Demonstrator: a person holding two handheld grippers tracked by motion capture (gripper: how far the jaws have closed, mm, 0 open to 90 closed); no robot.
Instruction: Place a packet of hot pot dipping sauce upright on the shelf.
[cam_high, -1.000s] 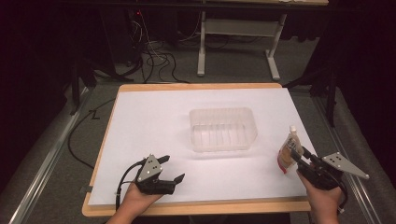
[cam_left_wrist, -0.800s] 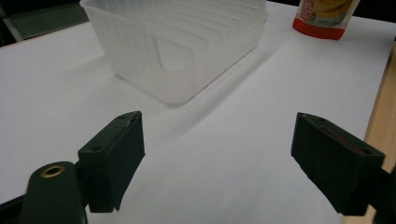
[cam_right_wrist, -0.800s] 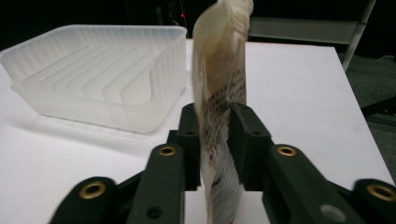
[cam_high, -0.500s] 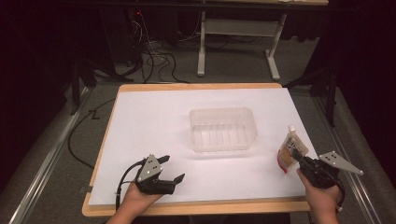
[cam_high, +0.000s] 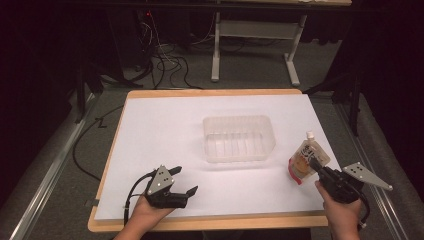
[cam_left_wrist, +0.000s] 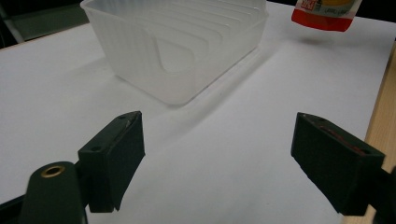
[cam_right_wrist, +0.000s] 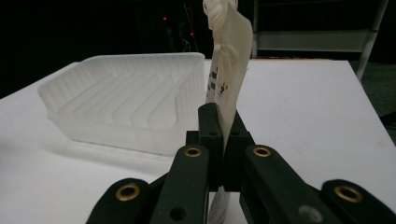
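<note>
White table sheet (cam_high: 165, 130), grey carpet (cam_high: 65, 165), dark room

Overhead light falls brightly on the white table (cam_high: 165, 130) while the surrounding room stays nearly black, the clear tray (cam_left_wrist: 177, 46) casts a soft shadow, and the near tongs (cam_right_wrist: 219, 135) appear dark and slightly blurred.

- Left hand (cam_high: 145, 212): enters from the bottom edge and rests low at the near left of the table.
- Left gripper (cam_high: 184, 181): points up and to the right, its 2 jaws spread wide, with nothing between them.
- Right hand (cam_high: 344, 216): at the near right corner, its forearm coming in from the bottom edge.
- Right gripper (cam_high: 314, 163): points up and to the left, its 2 jaws clamped on a pouch (cam_high: 306, 159) that is pinched edge-on.
</note>
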